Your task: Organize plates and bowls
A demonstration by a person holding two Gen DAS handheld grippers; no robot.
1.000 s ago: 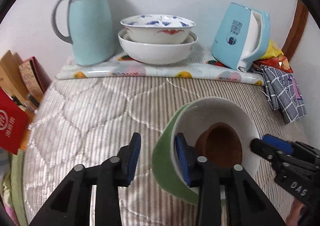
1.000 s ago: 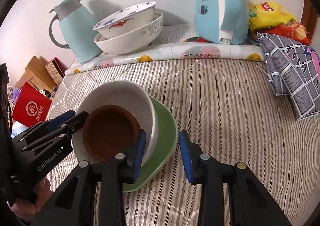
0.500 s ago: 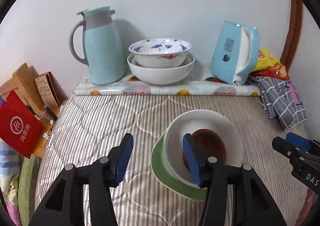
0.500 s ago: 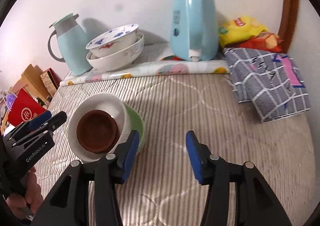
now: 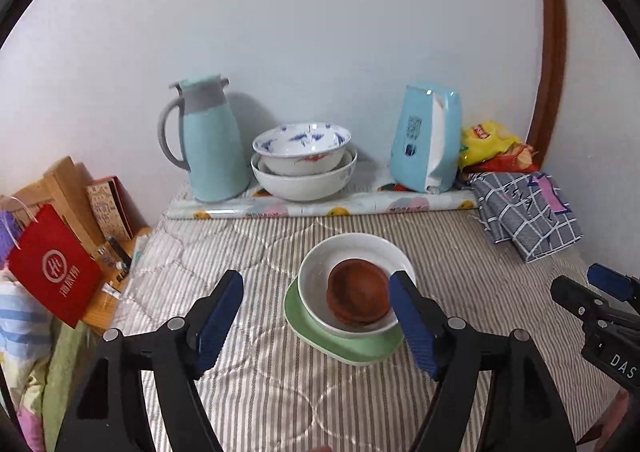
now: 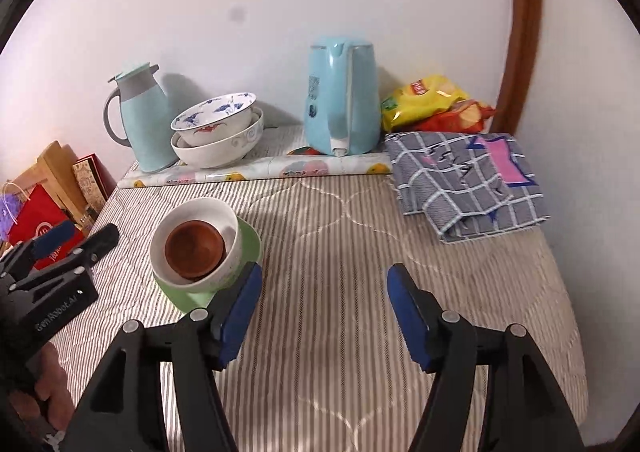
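Gaping wide, empty: both hand-held grippers [image 5: 316,316] [image 6: 324,312]

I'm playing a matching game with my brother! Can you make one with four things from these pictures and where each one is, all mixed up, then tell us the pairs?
Things:
1. brown bowl
2. green plate
3. blue-patterned bowl
4. chip bags

Places:
A. nested in the big white bowl by the thermos jug
B. at the very bottom of the near stack
C. behind the checked cloth, by the wall
D. inside the near white bowl

Pairs: 1-D, 2-B, 3-A, 4-C
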